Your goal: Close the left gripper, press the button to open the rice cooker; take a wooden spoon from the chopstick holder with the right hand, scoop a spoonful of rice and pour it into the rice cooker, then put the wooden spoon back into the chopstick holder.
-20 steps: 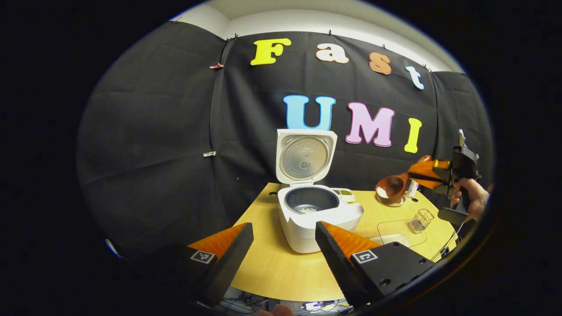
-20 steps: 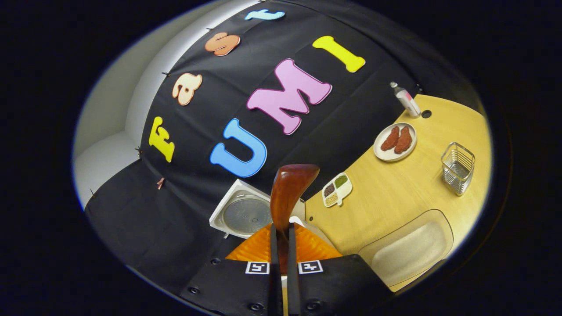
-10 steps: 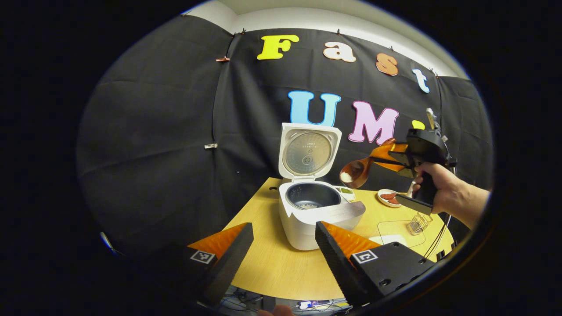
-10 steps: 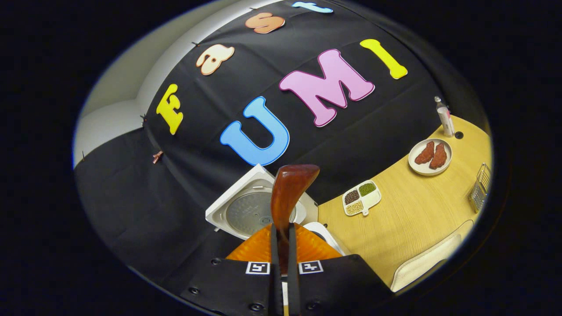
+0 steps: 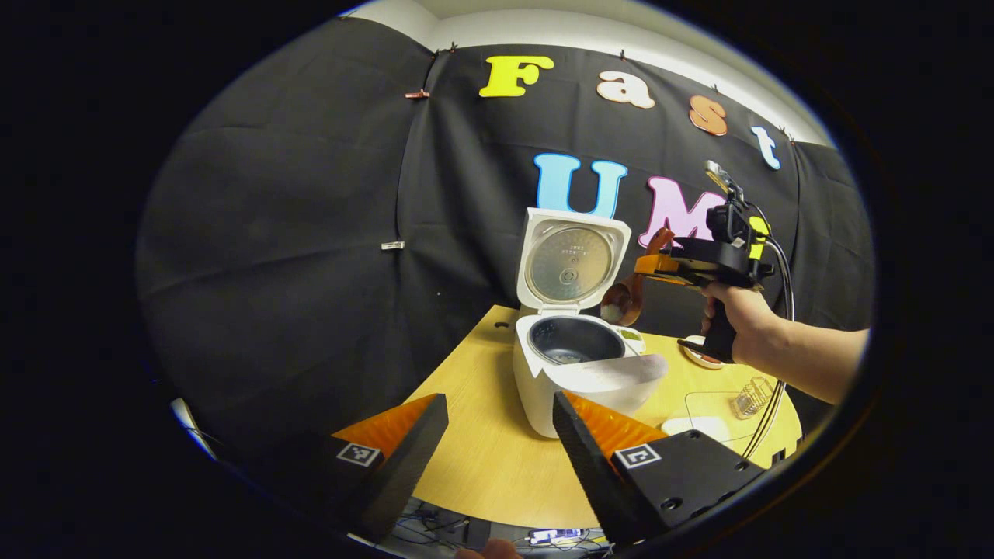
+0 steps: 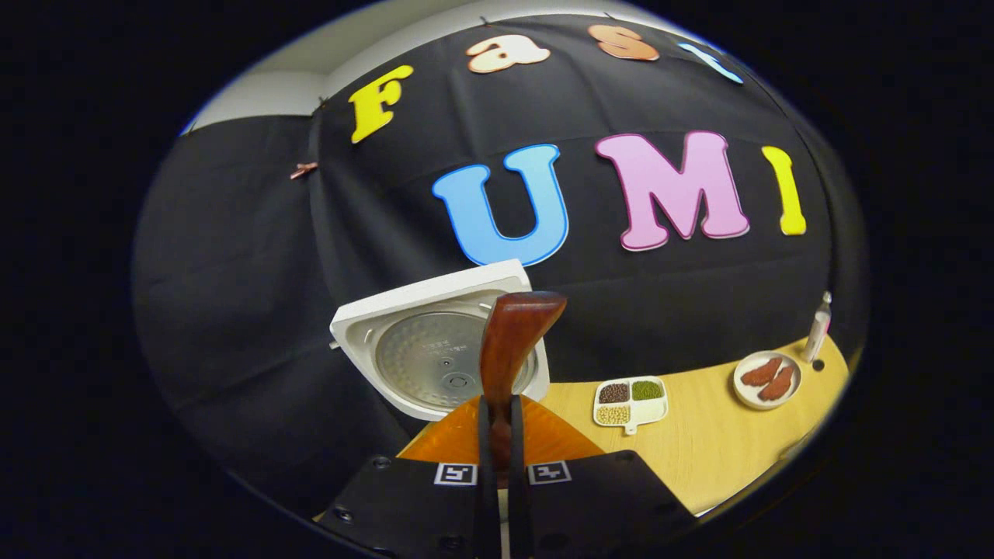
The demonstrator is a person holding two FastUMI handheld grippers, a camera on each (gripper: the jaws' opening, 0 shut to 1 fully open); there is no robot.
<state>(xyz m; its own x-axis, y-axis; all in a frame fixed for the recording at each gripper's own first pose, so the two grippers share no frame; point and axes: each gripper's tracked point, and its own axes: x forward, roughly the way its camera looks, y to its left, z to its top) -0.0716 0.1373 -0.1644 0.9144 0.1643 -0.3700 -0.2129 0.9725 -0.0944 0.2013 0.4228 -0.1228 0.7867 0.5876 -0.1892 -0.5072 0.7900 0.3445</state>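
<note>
While the right gripper [image 6: 497, 435] clamps the wooden spoon [image 6: 509, 341] by its handle, both fingers pressed on it, the step in hand reads as the pour into the rice cooker [image 5: 578, 373]. In the left gripper view the spoon bowl [image 5: 619, 301] hangs just above the cooker's back-right rim, white rice showing in it. To do it well: bring the bowl over the middle of the dark inner pot [image 5: 573, 340] before tipping, roll the wrist slowly, keep clear of the raised lid [image 5: 573, 260]. Cooker is white, lid upright and open, some rice already at the pot bottom. It sits on the wooden table [image 5: 481, 466]. Left gripper [image 5: 497, 435] hangs back, jaws parted, holding nothing. Chopstick holder [image 5: 749, 396] stands well to the right, 1 wire basket
</note>
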